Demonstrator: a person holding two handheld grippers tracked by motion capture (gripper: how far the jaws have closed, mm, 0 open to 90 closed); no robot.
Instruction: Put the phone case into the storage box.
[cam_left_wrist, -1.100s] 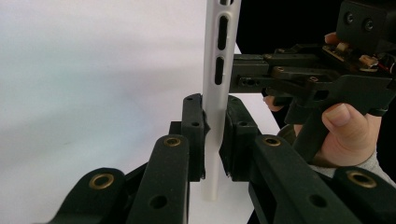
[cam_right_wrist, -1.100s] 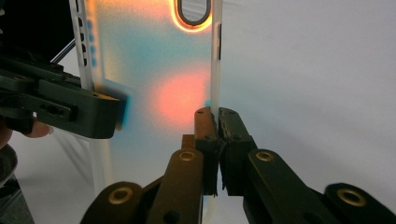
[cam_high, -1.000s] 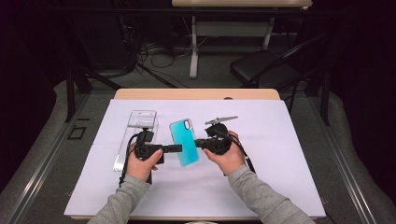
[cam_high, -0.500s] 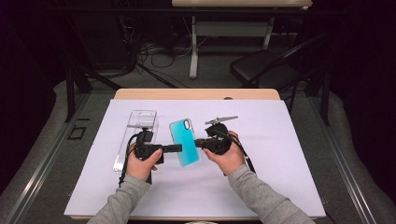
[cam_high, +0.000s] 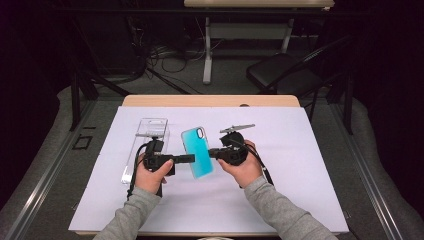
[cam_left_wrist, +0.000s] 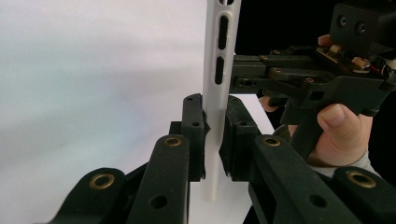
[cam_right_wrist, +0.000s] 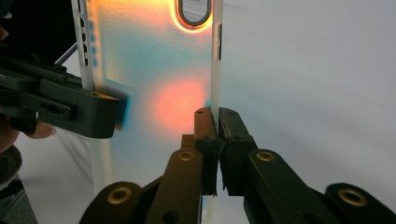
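**Holding the phone case between both grippers, above the sheet**

Working from the largest thing down, we have the white sheet (cam_high: 310, 165) covering the table (cam_high: 210, 100), and on it, at about ten o'clock from the centre, the clear plastic package (cam_high: 150, 131) lying flat and apart from the work. At the centre we hold the teal phone case (cam_high: 197, 150), camera cutout toward twelve o'clock.

Our left gripper (cam_high: 189, 159) comes in from nine o'clock and its jaws are pressed together on the case's white rim; the left gripper view shows that edge (cam_left_wrist: 215, 93) pinched between the pads. Our right gripper (cam_high: 214, 152) comes in from three o'clock, pinching the opposite rim, which the right gripper view shows running down between its jaws (cam_right_wrist: 215, 70).

As we judge it, the case is already out of its package and gripped on both sides, so the pick-up looks done. What is left cannot be read from the pictures; no phone lies on the sheet to receive it.
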